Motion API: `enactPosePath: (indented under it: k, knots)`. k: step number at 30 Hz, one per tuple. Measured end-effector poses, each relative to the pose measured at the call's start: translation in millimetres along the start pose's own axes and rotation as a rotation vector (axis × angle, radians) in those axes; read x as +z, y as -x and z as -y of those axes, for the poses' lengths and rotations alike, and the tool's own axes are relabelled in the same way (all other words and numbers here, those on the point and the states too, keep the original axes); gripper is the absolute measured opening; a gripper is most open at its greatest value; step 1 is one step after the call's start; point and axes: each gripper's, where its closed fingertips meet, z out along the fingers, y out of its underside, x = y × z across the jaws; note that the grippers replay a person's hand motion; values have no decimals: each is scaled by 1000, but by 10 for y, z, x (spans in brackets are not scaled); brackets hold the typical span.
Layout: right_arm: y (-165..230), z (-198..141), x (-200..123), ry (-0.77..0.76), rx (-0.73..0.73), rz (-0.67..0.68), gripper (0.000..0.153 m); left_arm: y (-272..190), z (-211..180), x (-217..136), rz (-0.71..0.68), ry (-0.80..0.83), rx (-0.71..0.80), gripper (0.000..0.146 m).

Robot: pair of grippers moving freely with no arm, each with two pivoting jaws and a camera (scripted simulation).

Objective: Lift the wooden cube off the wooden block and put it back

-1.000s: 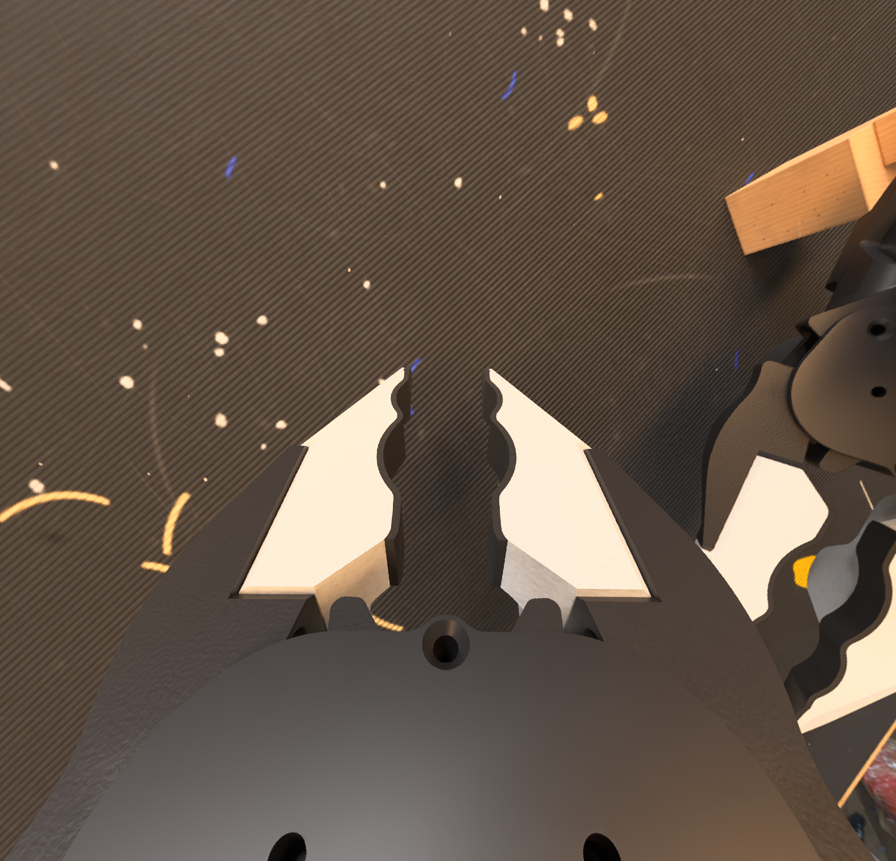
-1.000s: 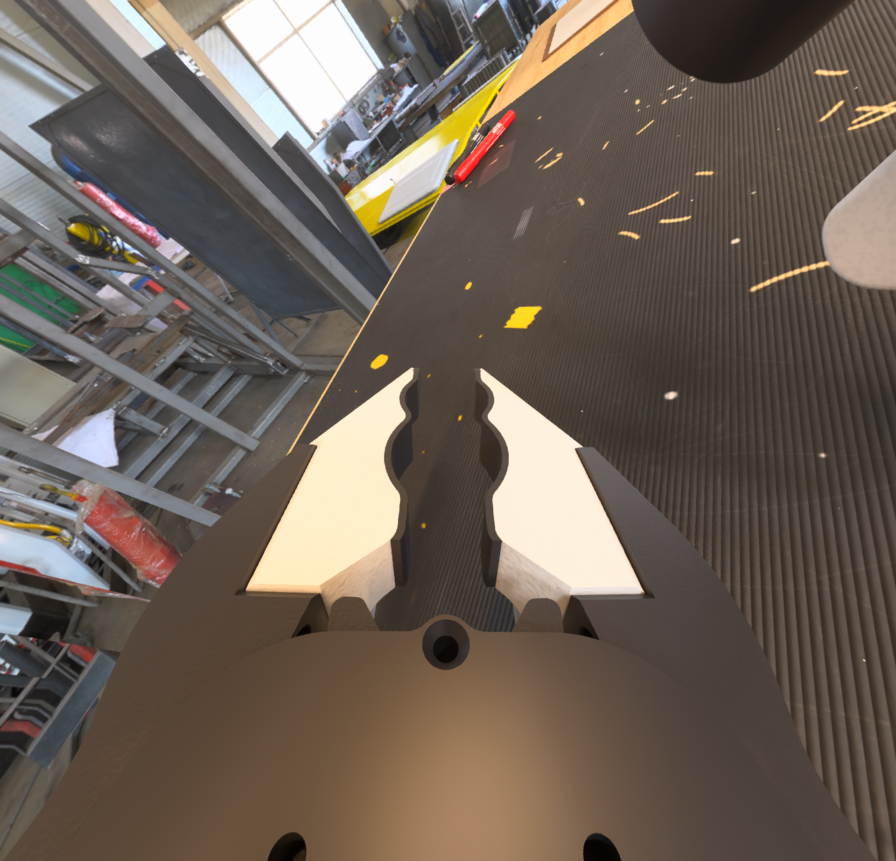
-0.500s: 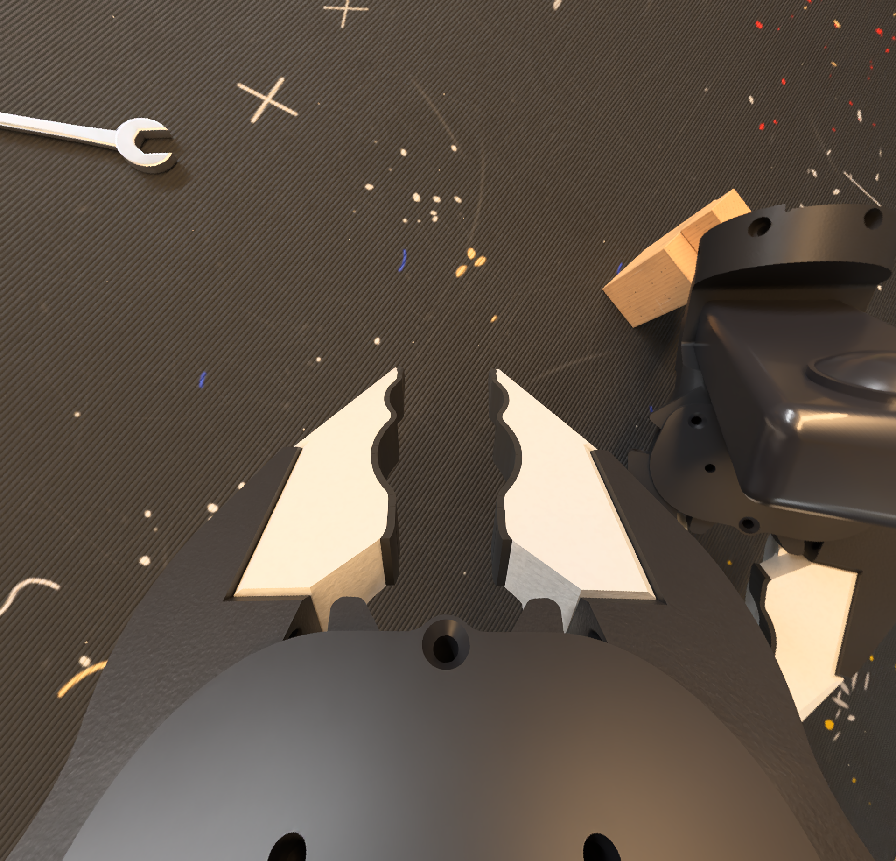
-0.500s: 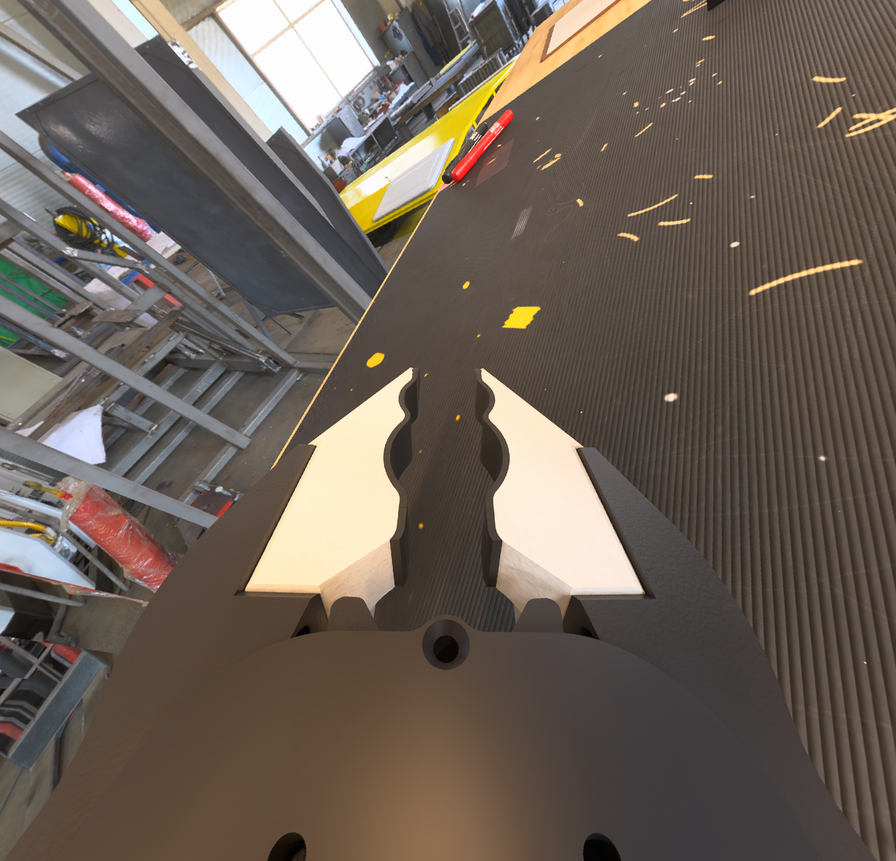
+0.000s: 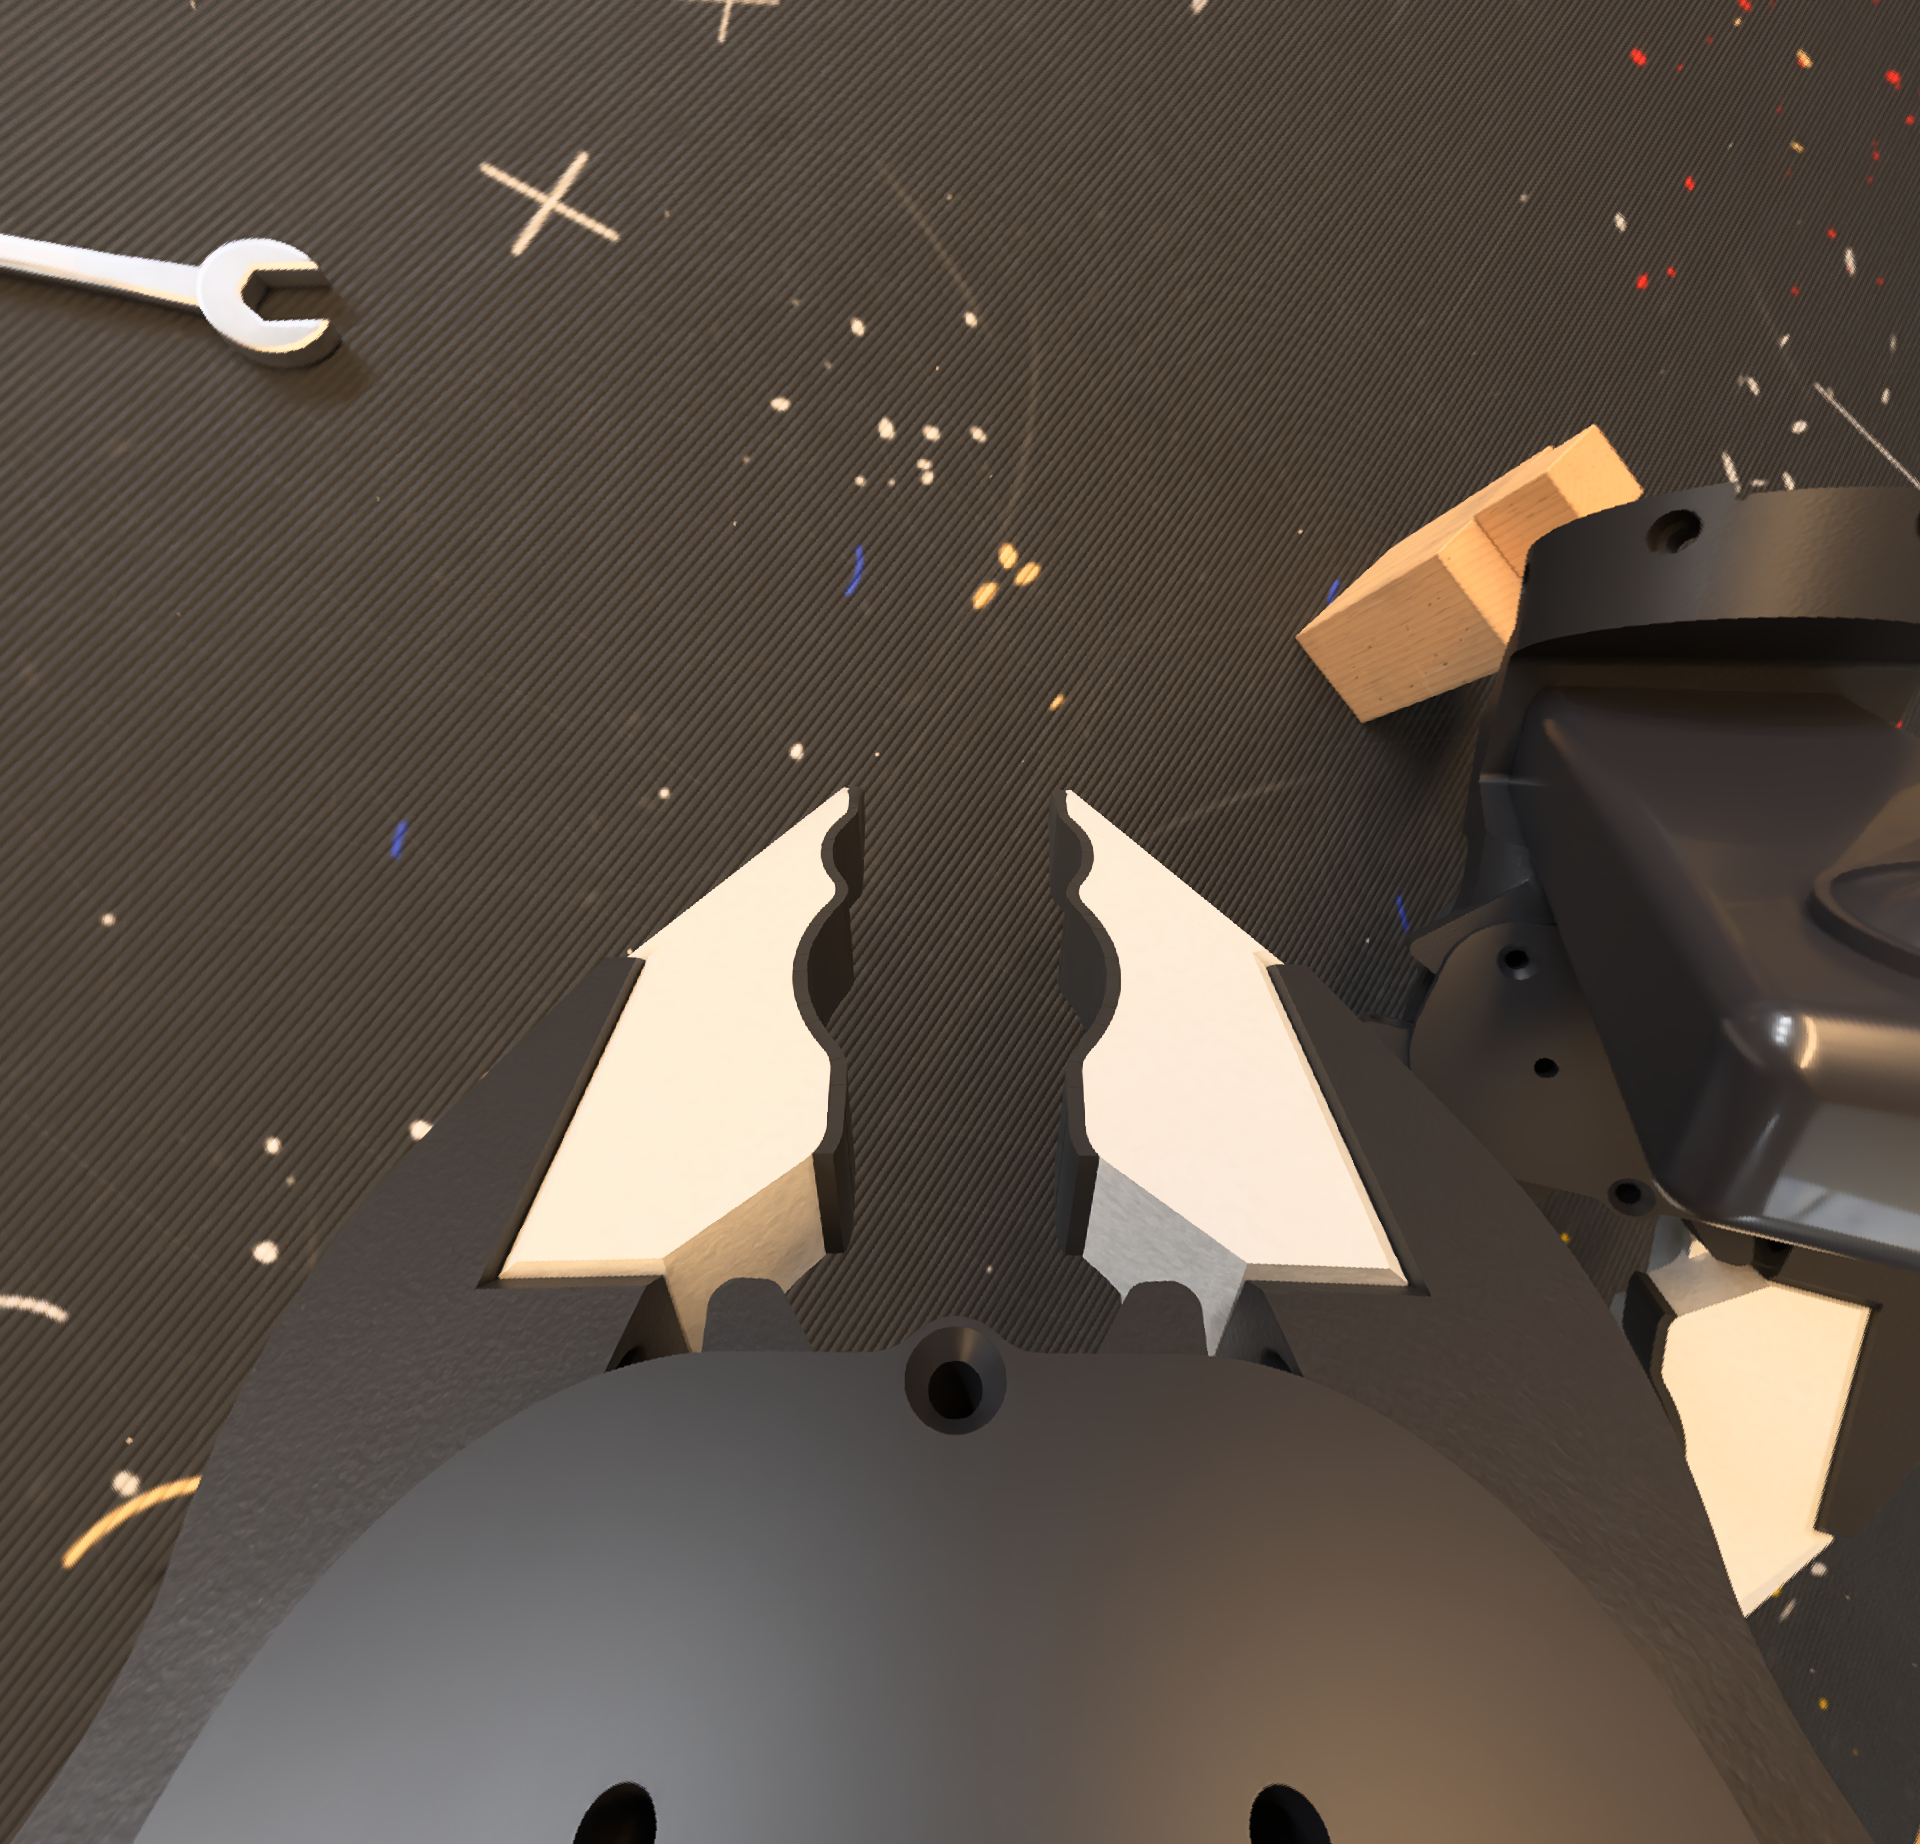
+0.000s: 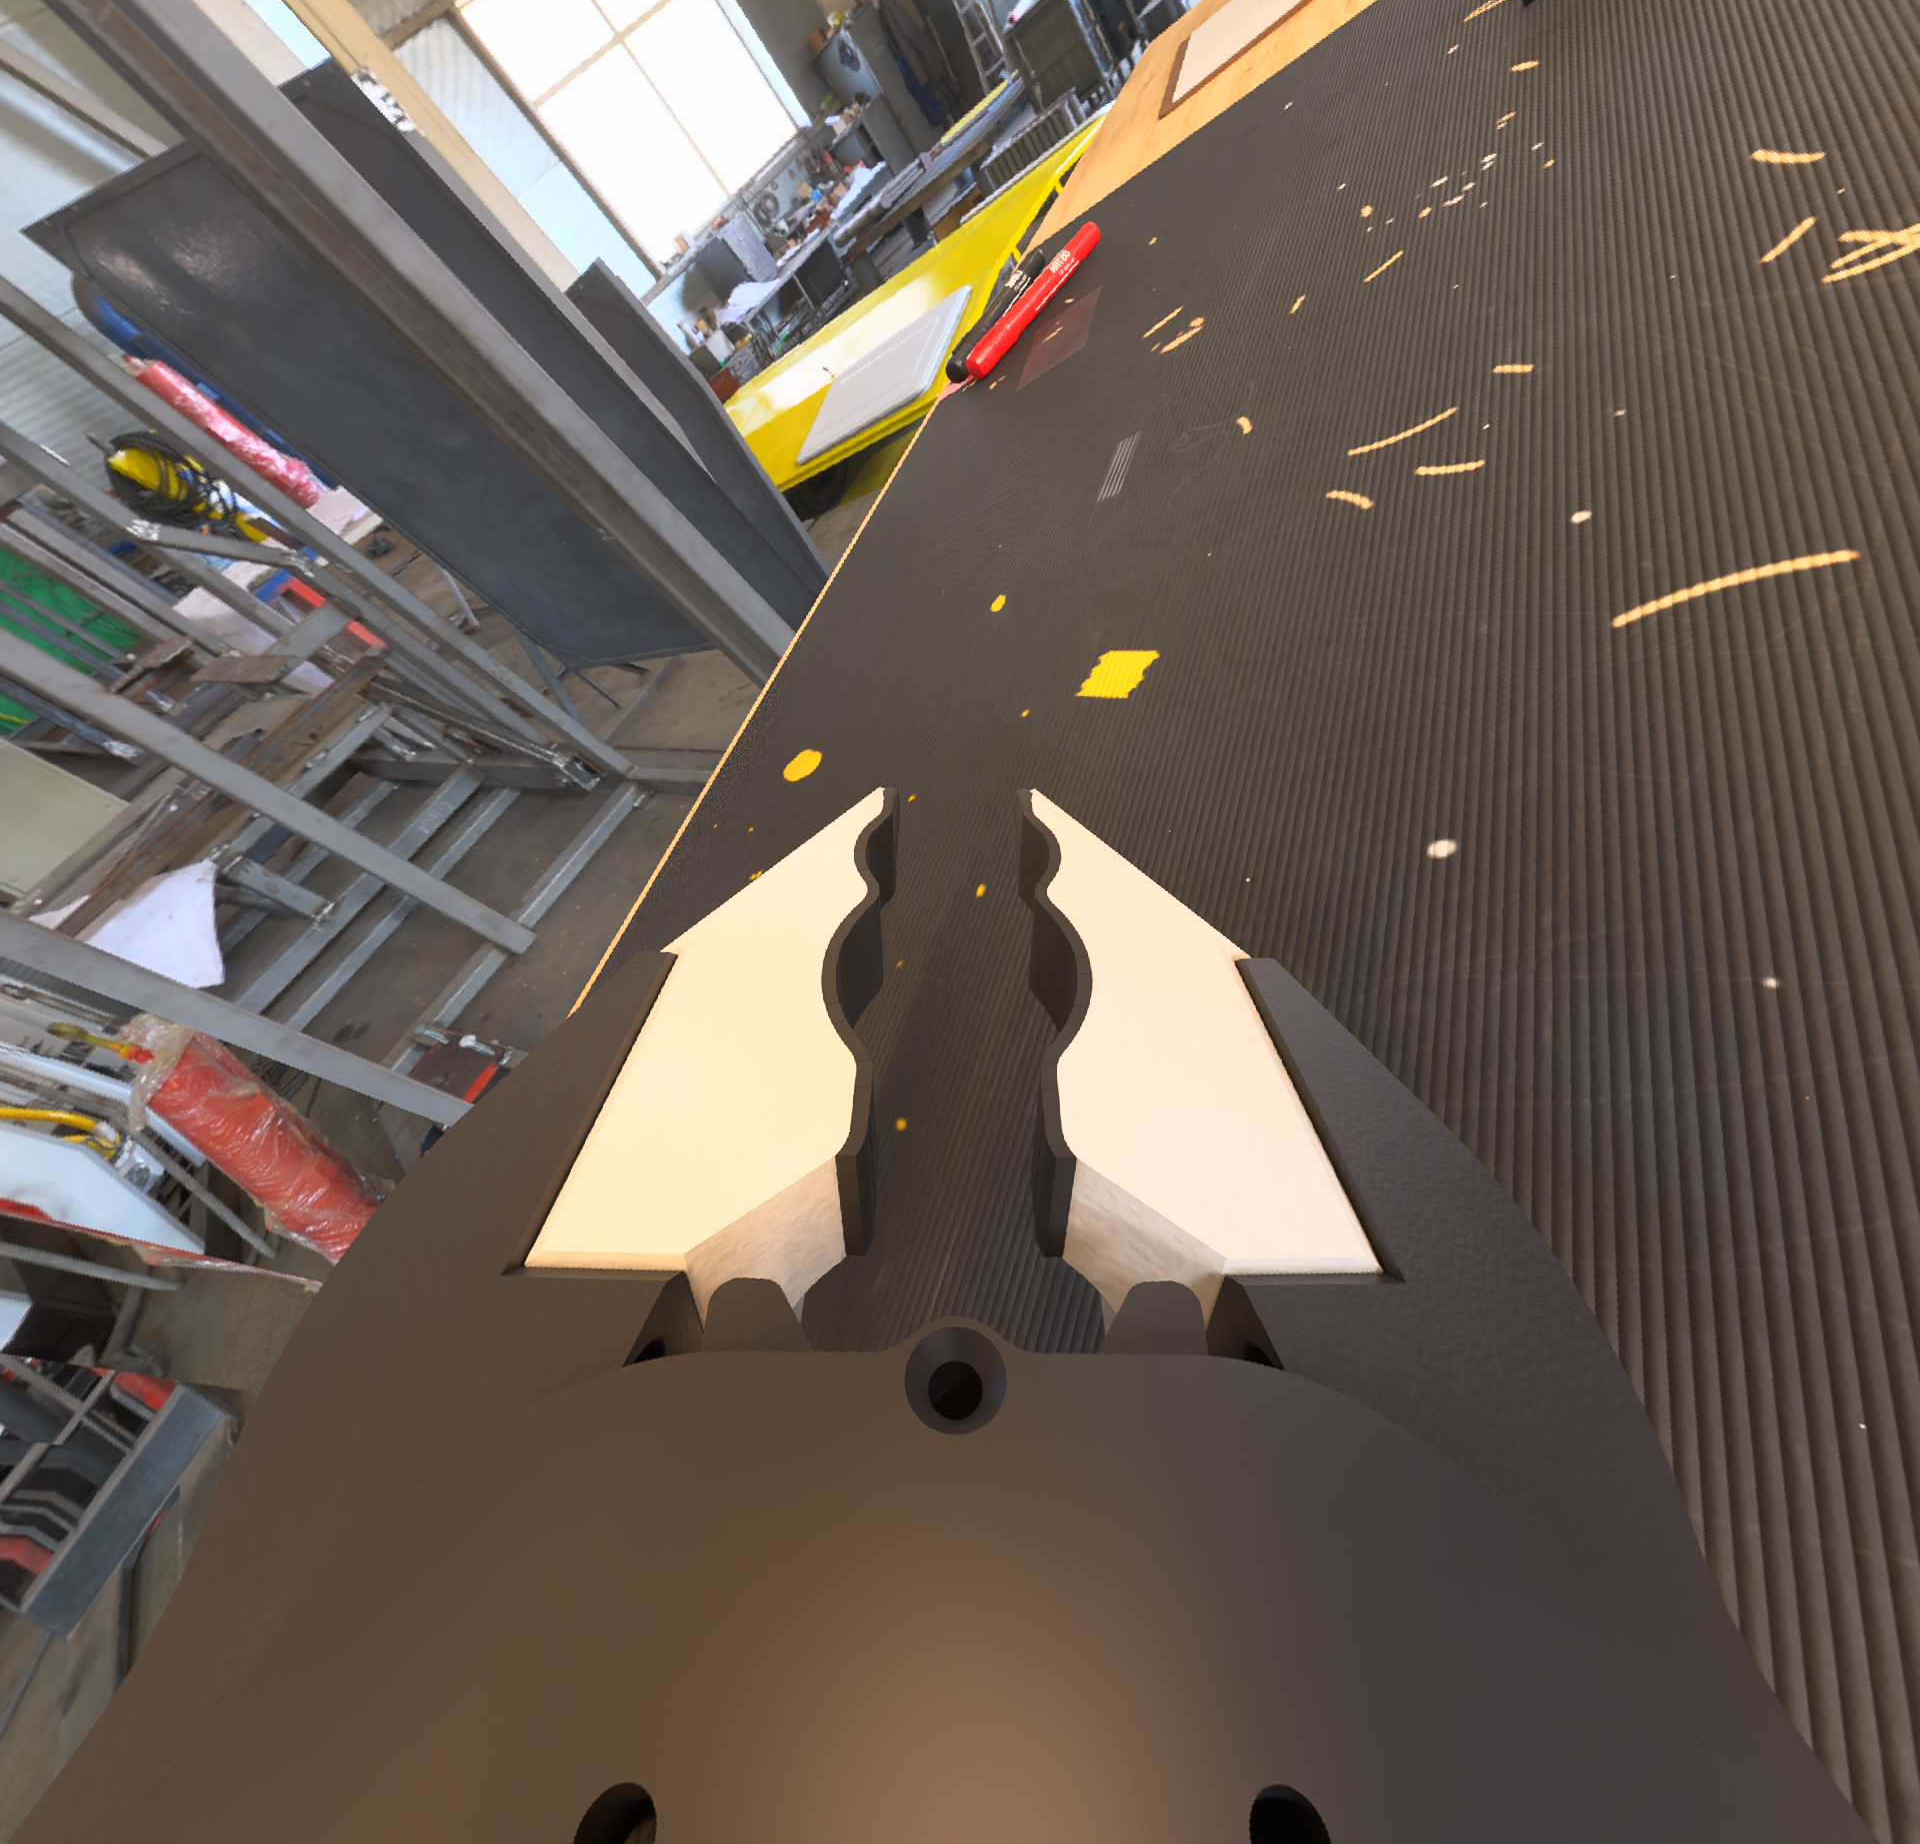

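The left gripper point(image 5: 957, 807) hangs over the dark tabletop point(image 5: 1039, 236) with its jaws released and empty, spread a touch wider than half a second ago. At two o'clock in its view the wooden block point(image 5: 1403, 620) lies on the tabletop with the wooden cube point(image 5: 1553, 490) on it, both partly hidden by the right gripper's body, and a wrench point(image 5: 208, 288) stays at ten o'clock. The right gripper point(image 6: 957, 807) is unchanged, jaws released and empty, facing a red marker point(image 6: 1034, 300) at twelve o'clock.
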Motion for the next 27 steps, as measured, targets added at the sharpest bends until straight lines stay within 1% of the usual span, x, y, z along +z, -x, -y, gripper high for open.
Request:
enactPosePath:
  k: [5,11,14,16,18,20,22,26,27]
  knots:
    - [2,-2,0,2,-2,0,22,-88,140,-64,-19,-31,60,36]
    - [2,-3,0,3,-4,-2,23,-274,494,-258,-45,-67,216,36]
    - [-2,6,-11,-4,-5,-5,33,-319,609,-316,-38,-81,248,36]
    - [-12,20,-32,-17,-8,-16,39,-314,623,-343,-38,-103,231,36]
    - [-30,31,-76,-35,-22,-47,43,-295,575,-375,-36,-126,199,36]
    - [-37,19,-156,-51,-49,-94,44,-276,478,-428,-25,-151,168,36]
    - [-57,-36,-278,-48,-86,-173,46,-273,360,-509,-17,-180,138,36]
    - [-168,-170,-661,-31,-193,-438,47,-238,98,-692,-6,-225,63,35]
    - [-188,-236,-742,3,-223,-490,47,-222,42,-726,1,-229,51,35]
